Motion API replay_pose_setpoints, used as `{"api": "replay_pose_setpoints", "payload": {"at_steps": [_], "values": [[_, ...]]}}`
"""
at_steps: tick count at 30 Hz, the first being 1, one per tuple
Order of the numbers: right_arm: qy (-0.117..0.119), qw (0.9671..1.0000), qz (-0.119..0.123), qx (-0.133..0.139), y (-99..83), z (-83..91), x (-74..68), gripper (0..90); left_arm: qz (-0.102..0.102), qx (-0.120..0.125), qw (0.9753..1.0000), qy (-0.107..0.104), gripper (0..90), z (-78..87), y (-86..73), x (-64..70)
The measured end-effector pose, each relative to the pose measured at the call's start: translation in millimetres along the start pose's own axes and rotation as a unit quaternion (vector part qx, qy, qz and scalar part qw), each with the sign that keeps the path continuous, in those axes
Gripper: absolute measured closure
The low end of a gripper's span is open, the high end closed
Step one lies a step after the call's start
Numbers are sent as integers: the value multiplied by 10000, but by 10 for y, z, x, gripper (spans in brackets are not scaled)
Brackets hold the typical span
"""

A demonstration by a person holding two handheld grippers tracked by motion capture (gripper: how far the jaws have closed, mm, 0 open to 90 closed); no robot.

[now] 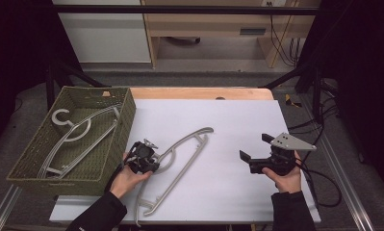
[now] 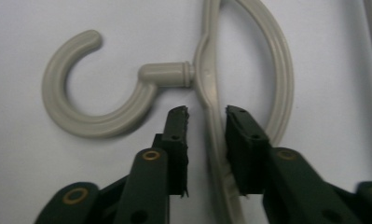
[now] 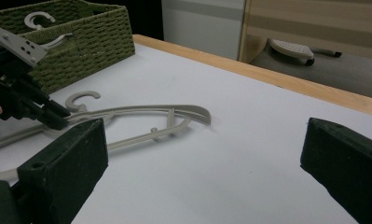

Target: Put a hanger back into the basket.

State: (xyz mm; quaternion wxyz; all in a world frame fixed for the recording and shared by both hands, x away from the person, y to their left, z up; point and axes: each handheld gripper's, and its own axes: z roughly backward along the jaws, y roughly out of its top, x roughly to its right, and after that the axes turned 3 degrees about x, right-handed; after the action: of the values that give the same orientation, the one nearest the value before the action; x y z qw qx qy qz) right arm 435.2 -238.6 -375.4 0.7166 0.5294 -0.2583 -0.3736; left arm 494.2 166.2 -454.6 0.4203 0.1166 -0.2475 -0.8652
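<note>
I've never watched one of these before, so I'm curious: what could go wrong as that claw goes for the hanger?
The left claw straddles a thin bar of the hanger near its hook; the jaws aren't shut, so a slight shift could miss it. Gripped there, the long hanger may swing and catch the basket rim.

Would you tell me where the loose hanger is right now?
The hanger lies on the white mat just right of the basket, its neck between the left gripper's jaws.
</note>
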Motion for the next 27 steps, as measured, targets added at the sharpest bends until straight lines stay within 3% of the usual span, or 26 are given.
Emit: {"api": "replay_pose_setpoints", "payload": {"at_steps": [3, 8, 11, 13, 15, 17, 20, 21, 23, 27], "values": [[8, 10000, 17, 0, 6, 2, -9, 8, 96, -37, 9999, -41, 780, 8, 0, -2], [-6, 10000, 21, 8, 10, 16, -4, 8, 242, -62, 9992, -300, 790, 23, -20, -66], [13, 10000, 16, 35, 16, 25, -1, 8, 50, -85, 9999, -61, 777, 11, -19, 12], [5, 10000, 27, 33, 24, 27, -7, 8, 15, -92, 10000, -19, 776, 9, -17, 30], [21, 10000, 22, 53, 30, 29, -17, 8, 151, -40, 9998, -81, 778, 8, -33, 9], [7, 10000, 12, 65, 38, 24, -30, 9, 77, -63, 9999, 34, 784, 11, -35, 35], [21, 10000, 3, 26, 32, 11, -36, 9, 121, -97, 9997, 192, 798, 8, -20, 83], [21, 10000, 3, 26, 32, 11, -36, 9, 121, -97, 9997, 192, 802, 8, -20, 83], [43, 10000, 25, 0, 26, 1, -44, 8, 358, -7, 9993, 105, 812, 11, -33, 45], [50, 10000, 25, 16, 22, 19, -23, 8, 414, 90, 9991, 37, 820, 32, -47, 18]]}}
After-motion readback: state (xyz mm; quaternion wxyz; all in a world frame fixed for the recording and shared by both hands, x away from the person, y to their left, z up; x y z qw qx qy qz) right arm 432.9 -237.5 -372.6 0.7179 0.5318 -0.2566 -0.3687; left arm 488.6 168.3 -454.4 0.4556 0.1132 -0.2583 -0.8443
